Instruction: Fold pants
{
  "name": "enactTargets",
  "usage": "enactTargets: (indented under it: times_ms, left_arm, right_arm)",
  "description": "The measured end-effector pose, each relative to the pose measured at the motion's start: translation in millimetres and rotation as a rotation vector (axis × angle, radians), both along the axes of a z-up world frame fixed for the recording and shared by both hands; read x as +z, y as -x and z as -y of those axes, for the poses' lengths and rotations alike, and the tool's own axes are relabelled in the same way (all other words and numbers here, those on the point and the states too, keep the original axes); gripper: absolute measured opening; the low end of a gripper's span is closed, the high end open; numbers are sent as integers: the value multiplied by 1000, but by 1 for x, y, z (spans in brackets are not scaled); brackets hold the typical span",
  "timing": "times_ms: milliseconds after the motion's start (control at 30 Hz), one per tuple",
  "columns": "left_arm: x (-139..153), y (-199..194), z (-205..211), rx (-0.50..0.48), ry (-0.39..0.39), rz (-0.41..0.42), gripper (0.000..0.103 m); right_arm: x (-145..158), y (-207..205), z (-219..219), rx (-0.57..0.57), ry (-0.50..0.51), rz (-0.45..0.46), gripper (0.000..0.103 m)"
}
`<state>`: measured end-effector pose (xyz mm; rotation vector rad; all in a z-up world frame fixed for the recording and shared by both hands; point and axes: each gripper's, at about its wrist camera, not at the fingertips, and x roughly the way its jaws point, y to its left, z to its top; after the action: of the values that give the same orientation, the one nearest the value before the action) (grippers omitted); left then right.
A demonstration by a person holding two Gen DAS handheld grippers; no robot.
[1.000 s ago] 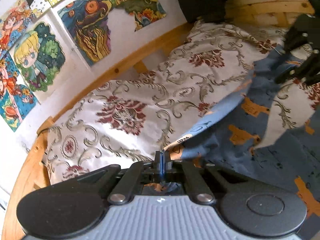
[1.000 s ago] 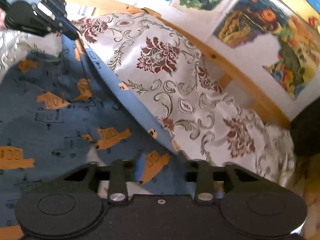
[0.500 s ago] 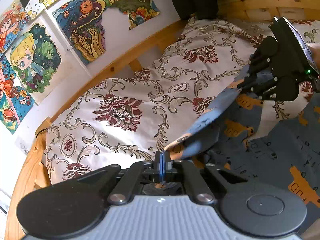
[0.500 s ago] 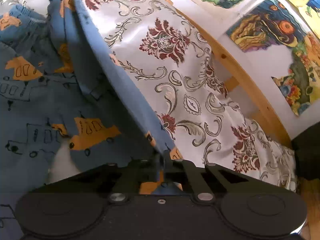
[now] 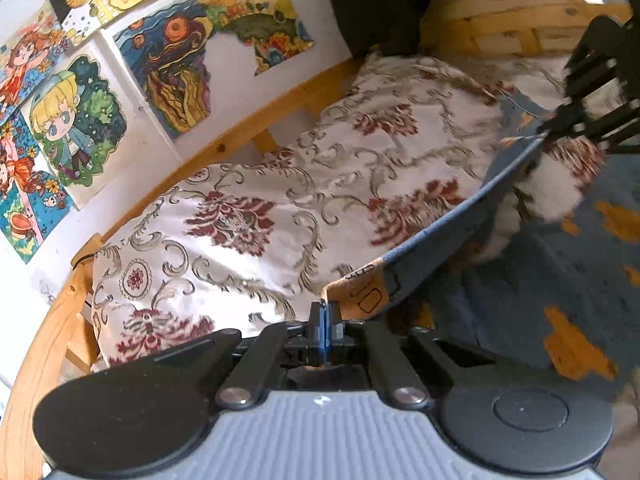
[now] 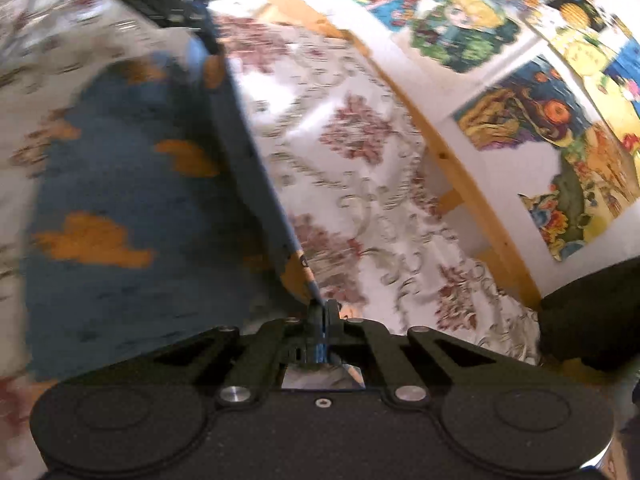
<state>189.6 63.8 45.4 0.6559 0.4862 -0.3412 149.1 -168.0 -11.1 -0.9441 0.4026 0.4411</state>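
Note:
The pants [image 5: 552, 280] are blue with orange vehicle prints and lie over a floral bedspread. My left gripper [image 5: 325, 312] is shut on one end of the pants' edge. My right gripper [image 6: 322, 312] is shut on the other end of that edge. The edge [image 5: 448, 224] runs taut and raised between them, seen in the right wrist view as a blue band [image 6: 256, 168]. The right gripper [image 5: 560, 122] shows at the upper right of the left wrist view. The left gripper [image 6: 206, 26] shows at the upper left of the right wrist view, blurred. The rest of the pants [image 6: 120, 200] lies on the bed.
The cream bedspread [image 5: 280, 200] with red floral motifs covers the bed. A wooden bed rail [image 5: 248, 136] runs along a white wall hung with colourful drawings [image 5: 76, 120]. A dark object [image 6: 592, 320] sits at the bed's end. A wooden headboard [image 5: 520, 12] stands behind.
Both grippers have drawn apart and lifted, and the slack pants edge between them is now pulled straight. The right wrist view has swung and is blurred.

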Motion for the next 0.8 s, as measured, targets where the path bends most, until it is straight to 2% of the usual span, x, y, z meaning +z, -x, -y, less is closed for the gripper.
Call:
enactTargets:
  times_ms: [167,300,433,500,567,600,700,800]
  left_arm:
    - [-29,33,-6,-27,-53,-16,1]
    - [-56,51,-7,4,-56,-42,1]
    - [-71,54,-12,83,21,-64,1]
    - [-73,56,-16,126,61,-45,8]
    - [-75,58,-20,167,100,-40,10]
    - [-74,59,-19,170,92,-36,11]
    - [-68,62,-17,166,71,11,22]
    - [-72,62,-15,159,20,23,23]
  right_arm:
    - [-41,62,-25,22,48,-87,0]
    - [-71,78,-35,12,33,-142,0]
    - [-71,75,-34,-5,1,-140,0]
    - [-73,73,-34,-10,-3,-138,1]
    - [-74,71,-32,-19,-3,-135,16]
    - [-76,71,-31,-19,2,-130,19]
    - [-79,70,-28,-18,18,-113,20]
    - [-80,69,-26,-22,23,-103,24]
